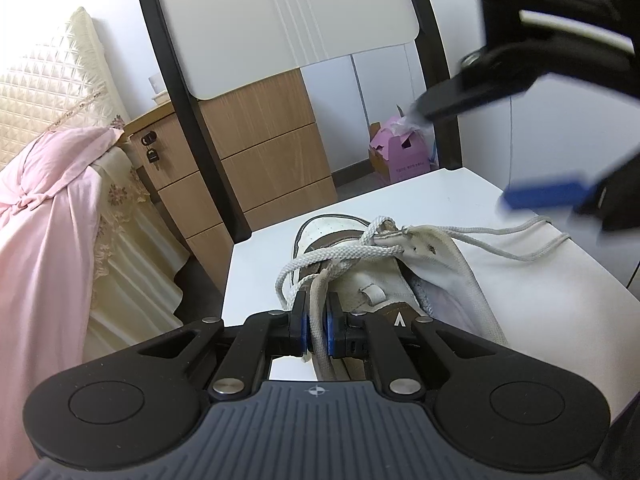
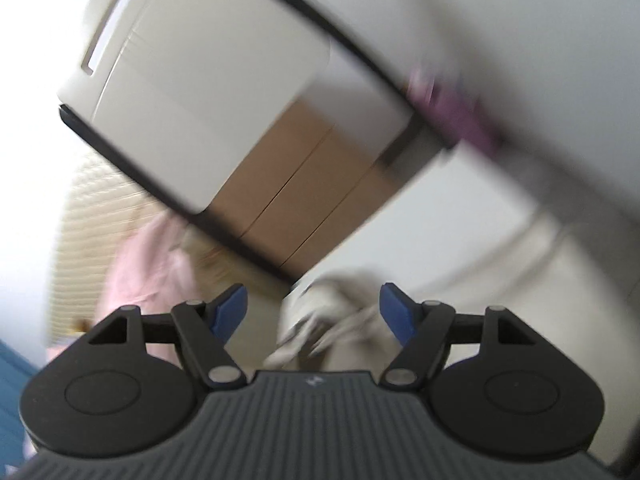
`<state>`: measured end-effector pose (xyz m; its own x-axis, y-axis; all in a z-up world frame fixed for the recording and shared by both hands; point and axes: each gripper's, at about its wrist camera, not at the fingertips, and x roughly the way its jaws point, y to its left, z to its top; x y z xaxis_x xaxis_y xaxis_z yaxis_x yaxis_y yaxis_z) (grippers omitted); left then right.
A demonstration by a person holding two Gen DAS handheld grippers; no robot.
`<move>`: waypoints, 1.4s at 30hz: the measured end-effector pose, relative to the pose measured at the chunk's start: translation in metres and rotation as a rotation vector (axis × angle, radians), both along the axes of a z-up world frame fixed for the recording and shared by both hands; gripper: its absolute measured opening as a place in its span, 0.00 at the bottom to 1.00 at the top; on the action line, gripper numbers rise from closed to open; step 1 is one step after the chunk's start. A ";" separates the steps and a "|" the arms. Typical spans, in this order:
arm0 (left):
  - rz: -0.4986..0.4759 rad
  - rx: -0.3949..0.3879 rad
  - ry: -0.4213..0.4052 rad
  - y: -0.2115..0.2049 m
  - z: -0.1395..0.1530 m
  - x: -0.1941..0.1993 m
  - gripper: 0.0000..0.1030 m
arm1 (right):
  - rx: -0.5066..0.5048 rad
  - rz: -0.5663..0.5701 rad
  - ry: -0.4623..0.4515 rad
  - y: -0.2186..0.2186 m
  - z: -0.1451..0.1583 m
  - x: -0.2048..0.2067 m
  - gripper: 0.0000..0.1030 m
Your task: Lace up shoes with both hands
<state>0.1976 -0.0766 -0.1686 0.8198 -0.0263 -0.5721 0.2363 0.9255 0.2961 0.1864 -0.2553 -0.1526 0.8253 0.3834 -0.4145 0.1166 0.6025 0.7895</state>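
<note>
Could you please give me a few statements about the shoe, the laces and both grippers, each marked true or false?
1. The left gripper is shut on a lace. True.
2. The right gripper grips the other lace. False: its jaws stand open with nothing between them.
3. The shoe sits on a white surface. True.
4. The shoe is black. False: it is off-white.
5. A loose lace end trails to the right of the shoe. True.

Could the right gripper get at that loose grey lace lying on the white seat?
Probably yes. The right gripper hangs open and empty above the loose lace, nothing between them; the left gripper pinches another lace well aside.
</note>
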 end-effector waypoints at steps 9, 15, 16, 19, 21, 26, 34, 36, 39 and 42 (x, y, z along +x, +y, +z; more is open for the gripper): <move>-0.031 0.008 -0.016 0.010 -0.002 -0.001 0.10 | 0.138 -0.004 0.146 0.014 -0.034 0.011 0.40; -0.025 0.011 -0.016 0.010 -0.002 -0.001 0.10 | 0.149 -0.044 0.138 0.010 -0.043 0.023 0.02; -0.021 0.012 -0.015 0.010 -0.001 -0.001 0.10 | 0.137 -0.046 0.136 0.010 -0.041 0.024 0.02; -0.007 0.009 -0.015 0.010 0.000 -0.002 0.10 | 0.075 -0.064 0.140 0.008 -0.035 0.021 0.02; 0.006 0.010 -0.017 0.009 0.000 -0.002 0.10 | 0.051 -0.082 0.143 0.002 -0.032 0.017 0.02; 0.034 0.004 -0.016 0.008 0.000 -0.002 0.10 | 0.009 -0.155 0.161 -0.025 -0.032 0.003 0.02; 0.064 -0.014 -0.006 0.008 0.003 0.001 0.10 | -0.061 -0.295 0.223 -0.080 -0.026 -0.038 0.02; 0.067 -0.024 -0.003 0.008 0.003 0.002 0.10 | -0.072 -0.298 0.235 -0.087 -0.026 -0.046 0.02; 0.059 -0.037 0.002 0.009 0.004 0.003 0.10 | -0.101 -0.260 0.219 -0.091 -0.024 -0.050 0.02; 0.056 -0.066 0.007 0.012 0.005 0.003 0.10 | -0.195 -0.222 0.144 -0.087 -0.004 -0.051 0.08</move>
